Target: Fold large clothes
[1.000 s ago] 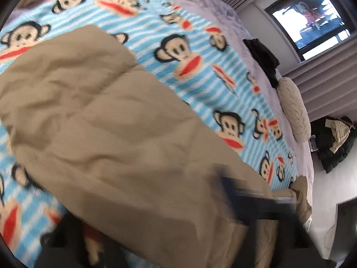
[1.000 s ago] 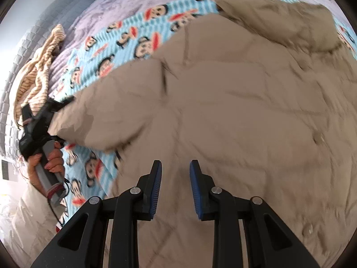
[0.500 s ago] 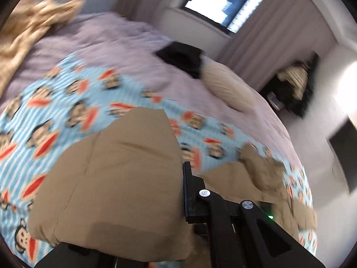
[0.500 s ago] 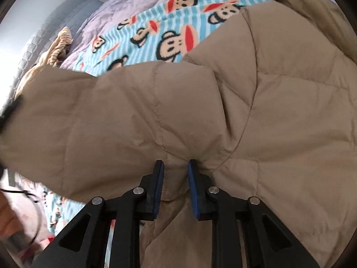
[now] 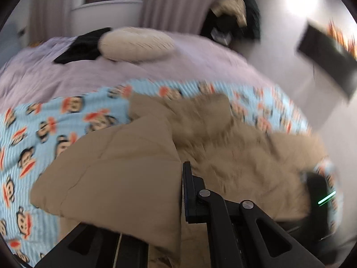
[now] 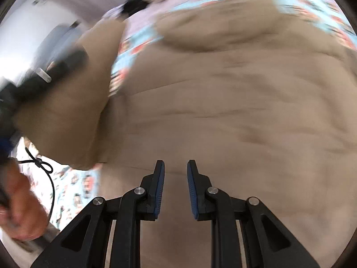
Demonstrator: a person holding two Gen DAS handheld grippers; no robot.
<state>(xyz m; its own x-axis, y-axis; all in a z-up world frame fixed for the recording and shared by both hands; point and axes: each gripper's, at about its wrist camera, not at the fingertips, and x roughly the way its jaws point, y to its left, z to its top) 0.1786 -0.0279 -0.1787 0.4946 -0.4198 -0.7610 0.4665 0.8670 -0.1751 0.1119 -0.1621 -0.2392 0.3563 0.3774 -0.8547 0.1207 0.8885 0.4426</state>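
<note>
Coat (image 5: 234, 156), tan & quilted, is lying spread over monkey blanket (image 5: 51, 122) on bed (image 5: 156, 67), filling most of the space ahead of both grippers. Left gripper (image 5: 178, 192) is clamping a fold of coat: fabric is draping over & hiding its left finger, w/ only the right finger (image 5: 189, 192) showing, pressed against the cloth edge. In right wrist view the same gripper (image 6: 55, 67) is showing as a dark blur at upper left w/ the lifted flap hanging from it, and a hand (image 6: 20, 210) is sitting at lower left by a thin black cable (image 6: 48, 174). Right gripper (image 6: 175, 187) is hovering just over coat w/ jaws narrowly parted, having just been closing; nothing is pinched btwn blue pads (image 6: 159, 189), cloth lying beneath them. Beyond left gripper, a cream pillow (image 5: 136, 44) & black garment (image 5: 82, 47) are lying at bed's far side.
</note>
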